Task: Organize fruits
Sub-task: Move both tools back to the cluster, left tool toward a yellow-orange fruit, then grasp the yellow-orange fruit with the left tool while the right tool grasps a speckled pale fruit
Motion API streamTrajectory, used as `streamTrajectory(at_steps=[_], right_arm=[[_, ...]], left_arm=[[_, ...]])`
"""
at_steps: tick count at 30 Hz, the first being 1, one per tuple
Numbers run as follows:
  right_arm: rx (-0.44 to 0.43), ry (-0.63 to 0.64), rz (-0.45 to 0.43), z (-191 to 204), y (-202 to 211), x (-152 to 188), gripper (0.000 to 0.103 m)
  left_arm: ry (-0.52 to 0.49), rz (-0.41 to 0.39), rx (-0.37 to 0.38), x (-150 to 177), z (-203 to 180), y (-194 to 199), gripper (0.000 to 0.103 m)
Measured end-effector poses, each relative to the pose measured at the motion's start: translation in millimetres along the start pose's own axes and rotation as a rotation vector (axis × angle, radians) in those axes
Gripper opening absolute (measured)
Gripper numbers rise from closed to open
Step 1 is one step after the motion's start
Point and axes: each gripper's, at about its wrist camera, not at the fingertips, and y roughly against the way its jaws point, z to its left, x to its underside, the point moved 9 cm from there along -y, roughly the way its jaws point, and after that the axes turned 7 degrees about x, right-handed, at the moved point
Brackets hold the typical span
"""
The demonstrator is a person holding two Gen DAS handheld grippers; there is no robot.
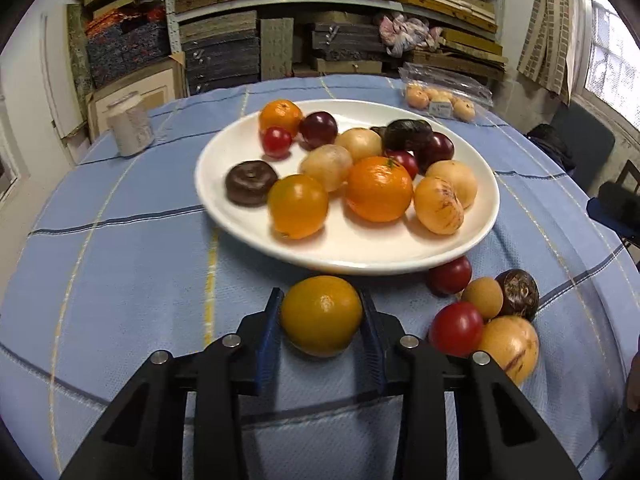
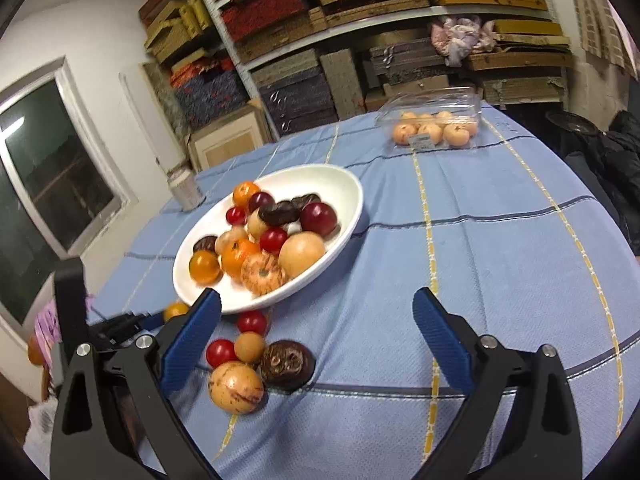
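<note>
Blue pads of the left gripper [image 1: 322, 316] sit clamped on either side of a yellow-orange citrus fruit [image 1: 321, 314] resting on the blue checked tablecloth [image 1: 120, 264], just short of the near rim of the white plate [image 1: 352, 256]. The plate lies straight ahead of the jaws, already crowded with oranges, plums and tomatoes, though bare white shows along its near edge, the likeliest landing spot. To the right, a loose cluster, a cherry tomato [image 1: 456, 328], a tan round fruit [image 1: 482, 297] and a dark passion fruit [image 1: 518, 294], waits near the rim. The right gripper [image 2: 316, 320] hangs with jaws wide apart and empty, nearer that cluster.
</note>
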Motion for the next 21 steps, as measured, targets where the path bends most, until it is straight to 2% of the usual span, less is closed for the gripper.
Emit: streamTrajectory(at_steps=[6, 10, 13, 16, 19, 21], right_arm=[[-0.004, 0.180, 0.031, 33, 1, 28, 0.092], [-0.035, 0.316, 0.038, 65, 5, 53, 0.081], [-0.034, 0.400, 0.096, 83, -5, 77, 0.071], [-0.009, 0.437, 0.130, 89, -15, 88, 0.067], [-0.014, 0.420, 0.144, 88, -19, 91, 0.064], [-0.021, 0.401, 0.160, 88, -23, 91, 0.058]], left_arm=[[0.098, -0.062, -0.054, 0, 34, 29, 0.038], [0.133, -0.058, -0.042, -1, 41, 29, 0.038], [0.117, -0.055, -0.040, -1, 37, 30, 0.038], [0.105, -0.055, -0.036, -1, 33, 30, 0.038], [0.105, -0.054, -0.031, 0, 33, 29, 0.038], [0.106, -0.053, -0.026, 0, 32, 29, 0.038]])
